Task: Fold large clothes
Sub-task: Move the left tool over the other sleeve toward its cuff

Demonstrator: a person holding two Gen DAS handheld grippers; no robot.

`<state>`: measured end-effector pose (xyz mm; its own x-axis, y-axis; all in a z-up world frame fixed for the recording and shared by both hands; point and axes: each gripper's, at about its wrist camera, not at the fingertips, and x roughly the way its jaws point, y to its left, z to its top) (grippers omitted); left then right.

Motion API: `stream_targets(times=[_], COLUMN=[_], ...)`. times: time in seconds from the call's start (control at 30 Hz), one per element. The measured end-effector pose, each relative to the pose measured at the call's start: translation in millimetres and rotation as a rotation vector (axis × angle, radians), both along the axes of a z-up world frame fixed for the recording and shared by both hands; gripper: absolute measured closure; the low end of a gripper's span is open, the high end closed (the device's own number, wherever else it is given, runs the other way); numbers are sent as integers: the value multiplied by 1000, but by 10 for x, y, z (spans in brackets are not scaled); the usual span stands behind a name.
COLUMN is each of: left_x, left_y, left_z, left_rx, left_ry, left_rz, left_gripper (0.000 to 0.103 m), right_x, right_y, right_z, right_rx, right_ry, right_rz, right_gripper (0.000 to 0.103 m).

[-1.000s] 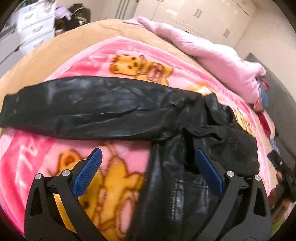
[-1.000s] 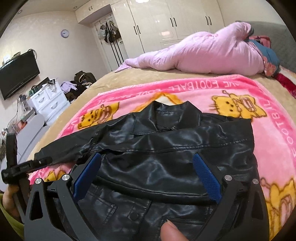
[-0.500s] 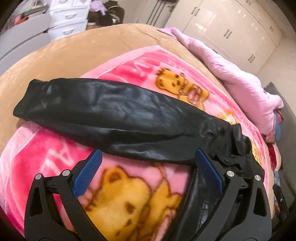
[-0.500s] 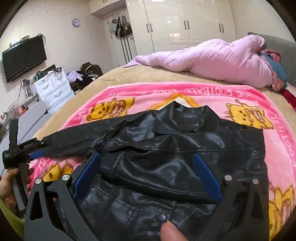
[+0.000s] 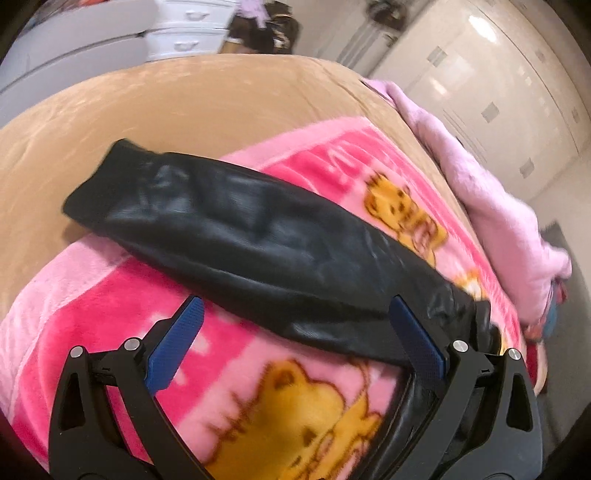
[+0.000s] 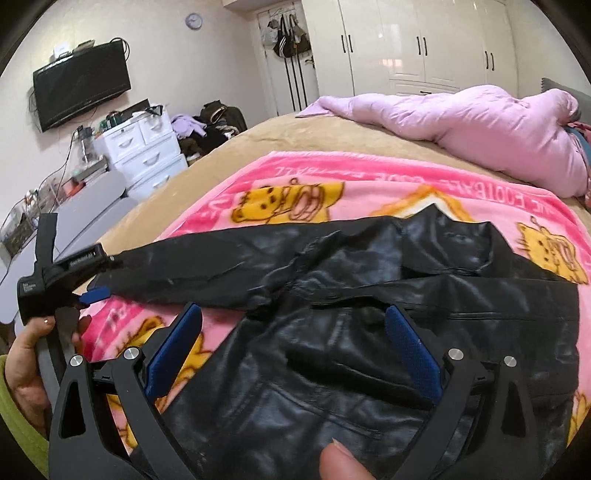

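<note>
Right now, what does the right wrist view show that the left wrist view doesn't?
Right wrist only: the jacket's collar and front, the TV, the clock, the left gripper open at the cuff, and the hand holding it.
Left wrist only: the sleeve's cuff close up, reaching onto the tan bedspread.
Both: sleeve, pink blanket, lilac quilt, wardrobe.

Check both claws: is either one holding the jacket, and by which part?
Neither. The left claw and the right claw are both open over the jacket; its sleeve lies flat, ungripped.

One black leather jacket (image 6: pixel 369 332) lies on one pink cartoon blanket (image 6: pixel 280 181). One lilac duvet (image 6: pixel 480 125), one wall television (image 6: pixel 81 88), one clock (image 6: pixel 193 20), two grippers.
</note>
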<state>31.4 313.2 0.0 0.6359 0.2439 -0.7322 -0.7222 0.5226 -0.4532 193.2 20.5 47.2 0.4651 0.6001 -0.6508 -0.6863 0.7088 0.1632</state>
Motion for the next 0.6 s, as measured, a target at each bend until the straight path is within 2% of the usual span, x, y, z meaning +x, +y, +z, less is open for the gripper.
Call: stream_targets(times=[0.13, 0.27, 0.4, 0.6], left_x=[-141, -182, -246, -290], left_y=[180, 317, 444, 659], left_z=[-77, -201, -313, -464], left_rx=[-39, -107, -145, -189], left_ry=[-12, -19, -9, 7], left_rz=[70, 99, 149, 212], left_gripper=[9, 9, 9, 9], right_x=[-57, -94, -50, 105], right_y=[133, 252, 323, 299], right_z=[-37, -54, -76, -139], right_rx=[9, -12, -40, -54], right_ry=[12, 9, -3, 26], right_rz=[-1, 10, -4, -40], right_gripper=[4, 4, 4, 4])
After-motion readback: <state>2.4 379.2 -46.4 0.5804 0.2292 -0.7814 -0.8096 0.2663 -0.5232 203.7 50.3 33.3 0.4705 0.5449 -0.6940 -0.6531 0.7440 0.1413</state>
